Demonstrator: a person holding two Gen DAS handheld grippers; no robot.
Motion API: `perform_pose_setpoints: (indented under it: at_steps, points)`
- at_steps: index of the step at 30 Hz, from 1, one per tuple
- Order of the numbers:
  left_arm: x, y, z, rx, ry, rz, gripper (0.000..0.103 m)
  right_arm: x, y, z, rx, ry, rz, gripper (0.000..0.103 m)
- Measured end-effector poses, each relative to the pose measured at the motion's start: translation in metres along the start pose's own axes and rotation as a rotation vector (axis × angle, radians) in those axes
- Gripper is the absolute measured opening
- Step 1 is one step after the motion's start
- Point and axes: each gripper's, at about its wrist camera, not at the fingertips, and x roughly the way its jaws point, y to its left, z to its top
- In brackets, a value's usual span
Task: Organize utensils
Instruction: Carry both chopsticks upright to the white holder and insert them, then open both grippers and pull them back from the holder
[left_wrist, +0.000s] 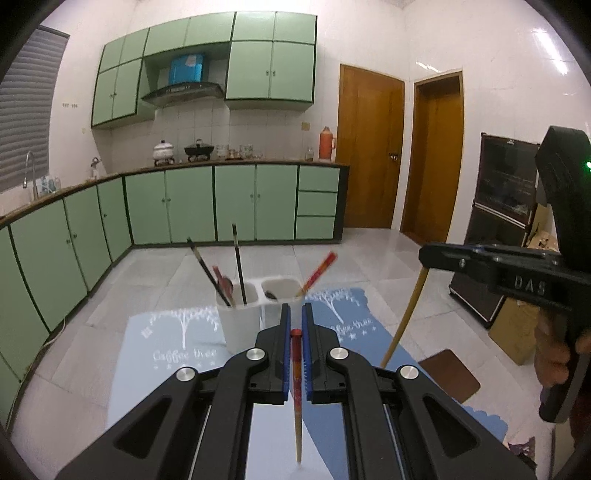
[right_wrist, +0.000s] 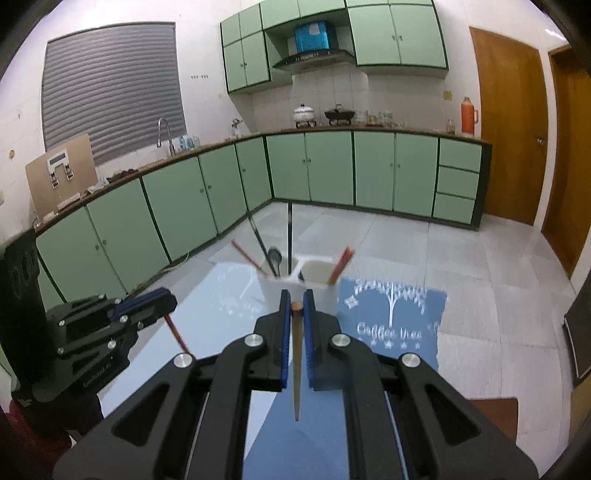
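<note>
Nearest to me, my left claw was pinched narrow on a red chopstick, its red butt poking up between the blue pads and its pale tip hanging toward the table. My right claw was clamped the same way on a tan chopstick, brown-capped end up, point down. Both sticks hung clear of the blue mat below them and had not yet reached the holder.

I judged these sticks light, thin and stiff, probably smooth enough to swivel or slide in the pads. Taking each near the thick upper end seemed right, since that left the tapered length free to drop into a cup.

Just beyond the claws stood the white holder with two cups side by side. I counted two dark chopsticks, one red stick and a dark spoon in its left cup. The right cup held one red stick, plus something dark low inside that I could not make out.

So I counted two sticks in hand and four already standing. Beyond lay pale floor tiles and green cabinets.
</note>
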Motion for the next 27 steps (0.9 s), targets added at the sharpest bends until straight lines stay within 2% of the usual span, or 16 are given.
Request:
perform_pose_setpoints:
  at_steps: [9,15,18,22,27]
  points:
    - [0.004,0.009,0.063,0.032,-0.137,0.017,0.006,0.011,-0.011,0.069,-0.014,-0.104,0.010,0.006]
    - [0.032,0.019,0.119,0.048,-0.239,0.056,0.006,0.038,-0.031,0.115,0.027,-0.156,-0.005,0.006]
    - [0.054,0.026,0.136,0.048,-0.268,0.085,0.006,0.056,-0.039,0.130,0.038,-0.172,-0.015,0.006]
    - [0.091,0.038,0.143,0.043,-0.274,0.116,0.006,0.090,-0.049,0.140,0.031,-0.167,-0.048,0.006]
    - [0.143,0.054,0.122,0.028,-0.208,0.138,0.006,0.133,-0.061,0.129,0.050,-0.129,-0.055,0.006]
